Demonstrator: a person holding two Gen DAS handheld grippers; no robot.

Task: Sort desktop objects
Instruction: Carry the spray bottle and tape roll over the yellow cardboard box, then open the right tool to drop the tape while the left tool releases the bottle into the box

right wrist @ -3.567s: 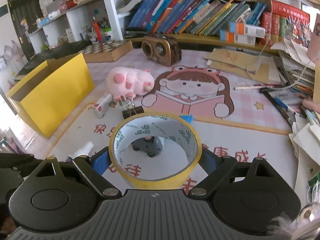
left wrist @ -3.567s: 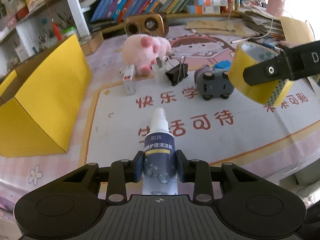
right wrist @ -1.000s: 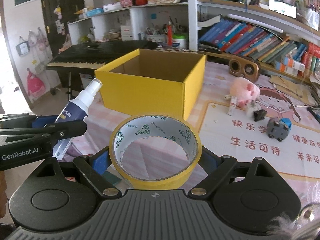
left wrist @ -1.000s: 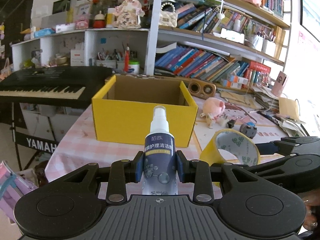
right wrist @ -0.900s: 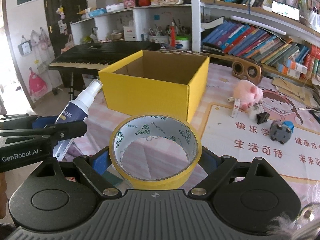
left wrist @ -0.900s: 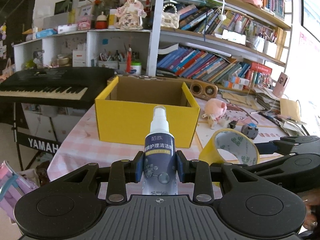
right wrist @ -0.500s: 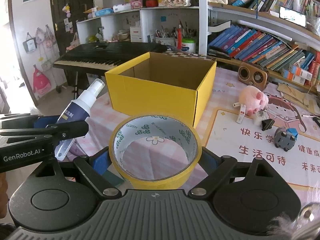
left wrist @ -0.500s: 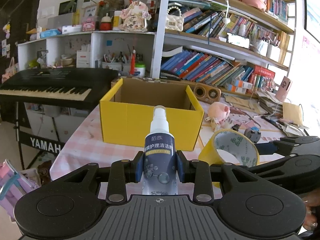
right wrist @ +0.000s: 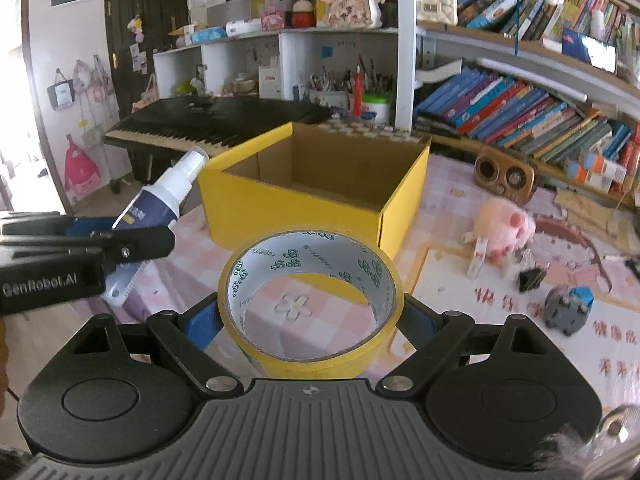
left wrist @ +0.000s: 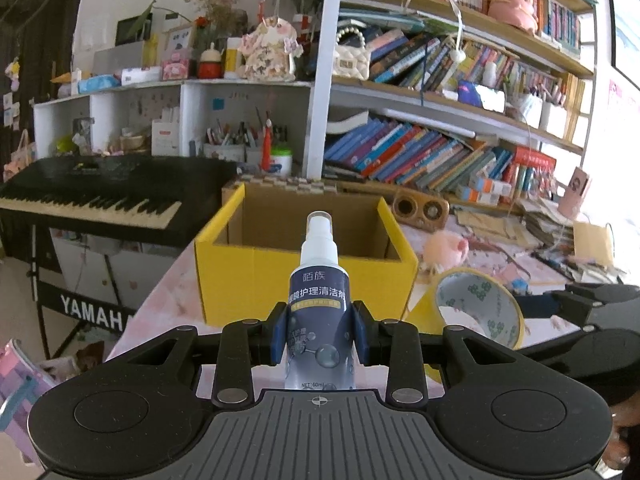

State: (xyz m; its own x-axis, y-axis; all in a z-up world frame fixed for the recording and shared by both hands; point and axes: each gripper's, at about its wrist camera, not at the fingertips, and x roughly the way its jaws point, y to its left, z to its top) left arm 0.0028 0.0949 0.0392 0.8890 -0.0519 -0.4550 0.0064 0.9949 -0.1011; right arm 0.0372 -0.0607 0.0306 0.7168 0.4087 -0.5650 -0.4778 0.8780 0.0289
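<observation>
Two tools grasp things before the yellow box [left wrist: 304,272]: left tool [left wrist: 320,334] clenches the bottle [left wrist: 319,292], right tool [right wrist: 310,320] the tape [right wrist: 310,300].

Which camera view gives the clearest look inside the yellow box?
The right wrist view: the yellow box is seen from above, so its brown inner walls show. In the left wrist view the yellow box is seen lower, with the spray bottle across its front.

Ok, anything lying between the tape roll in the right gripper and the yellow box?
Nothing: in the right wrist view only bare pink checked tablecloth lies between the tape roll and the yellow box.
</observation>
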